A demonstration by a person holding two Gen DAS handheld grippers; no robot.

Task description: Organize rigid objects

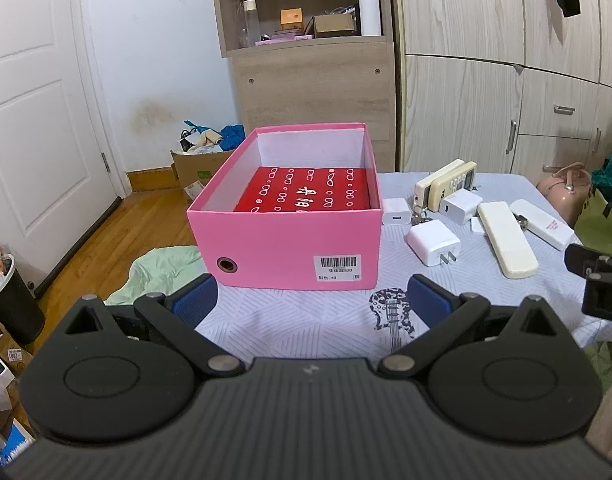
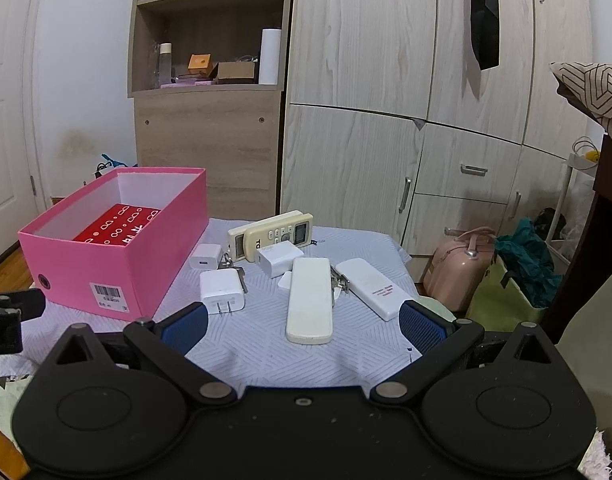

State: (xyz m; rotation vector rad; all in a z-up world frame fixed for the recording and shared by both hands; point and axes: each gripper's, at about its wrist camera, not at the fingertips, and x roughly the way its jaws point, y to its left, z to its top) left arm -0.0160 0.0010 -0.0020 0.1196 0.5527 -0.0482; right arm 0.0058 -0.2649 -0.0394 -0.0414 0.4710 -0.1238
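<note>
Only the red packet (image 1: pixel 306 192) lies in the pink box (image 1: pixel 286 248); at its 3 o'clock, chargers (image 2: pixel 222 290) and remotes (image 2: pixel 309 300) wait on the counter (image 2: pixel 286 356), both the left gripper (image 1: pixel 311 300) and right gripper (image 2: pixel 302 326) spread wide and empty.

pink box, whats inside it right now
Inside the pink box lies one flat red box with white print, covering most of the floor. The near wall hides its front edge, and anything beneath it cannot be seen. The chargers and remotes lie outside, on the cloth.

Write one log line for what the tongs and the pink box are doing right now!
left tongs: open, empty | right tongs: open, empty | pink box: holds red box | chargers, remotes: on cloth
</note>
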